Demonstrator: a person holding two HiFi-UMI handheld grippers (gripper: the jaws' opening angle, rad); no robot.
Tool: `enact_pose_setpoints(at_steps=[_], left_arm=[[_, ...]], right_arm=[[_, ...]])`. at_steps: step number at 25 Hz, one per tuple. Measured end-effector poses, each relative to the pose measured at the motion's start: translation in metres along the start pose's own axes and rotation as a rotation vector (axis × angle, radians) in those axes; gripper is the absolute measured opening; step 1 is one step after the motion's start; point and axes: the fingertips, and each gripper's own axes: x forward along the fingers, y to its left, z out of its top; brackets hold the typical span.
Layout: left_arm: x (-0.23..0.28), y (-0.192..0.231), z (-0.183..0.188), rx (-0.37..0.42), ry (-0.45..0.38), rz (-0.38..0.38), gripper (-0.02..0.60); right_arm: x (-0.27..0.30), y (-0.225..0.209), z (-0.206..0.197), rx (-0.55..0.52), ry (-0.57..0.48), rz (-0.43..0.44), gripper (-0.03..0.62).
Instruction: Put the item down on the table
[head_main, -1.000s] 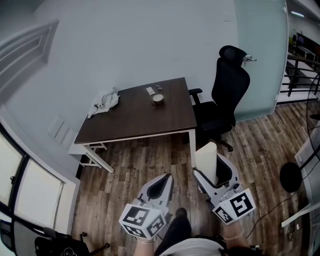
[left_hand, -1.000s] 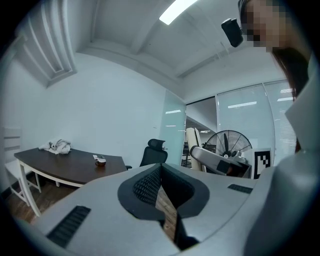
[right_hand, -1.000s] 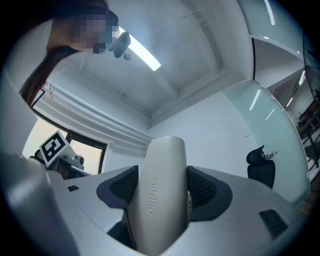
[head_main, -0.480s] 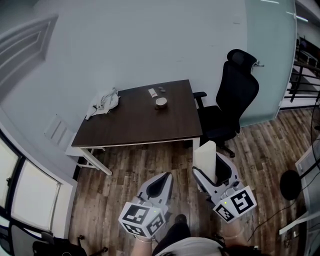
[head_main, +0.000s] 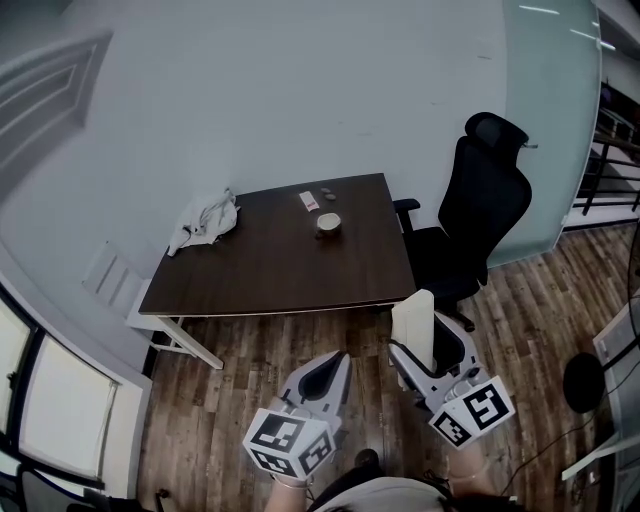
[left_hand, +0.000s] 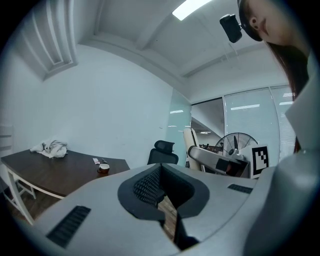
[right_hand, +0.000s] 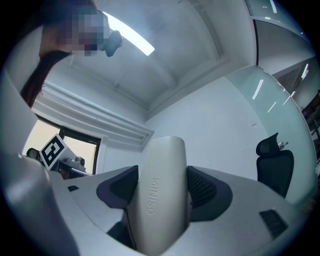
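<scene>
Cream-white rounded plastic case (right_hand: 159, 195), embossed "MINISO", stands upright in the right gripper (head_main: 428, 348). The jaws are clamped on its lower flanks and the top half projects clear. In the head view the case (head_main: 413, 322) hangs over wood floor, just off the near right corner of the dark brown table with white legs (head_main: 260, 275), not yet above it. Left gripper (head_main: 322, 372): jaws together, nothing between them, beside the right one.

Table load: crumpled pale cloth (head_main: 204, 221) at the far left corner; small round cup (head_main: 328, 222) and small flat card (head_main: 309, 201) toward the far right corner. Near half bare. Black office chair (head_main: 478, 225) beside the right edge.

Judgement: step in hand is the carry-in. Come over the near edge and aim for the bare near right area, well apart from the cup. Case is tall and narrow, so lower until its base touches, keep it upright, then part the jaws. Early release risks toppling.
</scene>
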Motion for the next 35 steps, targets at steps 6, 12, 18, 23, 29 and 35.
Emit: enact_pose_setpoints(at_steps=[6, 12, 18, 23, 29, 35], left_arm=[[0.022, 0.04, 0.011, -0.005, 0.003, -0.029, 0.018], [0.03, 0.073, 0.014, -0.015, 0.002, -0.05, 0.018], [0.03, 0.098, 0.014, -0.038, 0.007, -0.054, 0.018], [0.032, 0.11, 0.015, -0.053, 0.004, -0.056, 0.018], [0.048, 0.122, 0.018, -0.059, -0.004, -0.052, 0.018], [0.077, 0.135, 0.021, -0.057, -0.002, -0.045, 0.018]], right_arm=[[0.045, -0.01, -0.006, -0.01, 0.006, -0.022, 0.311], [0.076, -0.01, -0.015, -0.017, 0.004, -0.046, 0.311], [0.098, -0.002, -0.021, -0.026, 0.021, -0.051, 0.311], [0.111, 0.002, -0.025, -0.032, 0.033, -0.041, 0.311], [0.126, -0.008, -0.029, -0.035, 0.04, -0.031, 0.311], [0.148, -0.032, -0.033, -0.026, 0.031, -0.022, 0.311]])
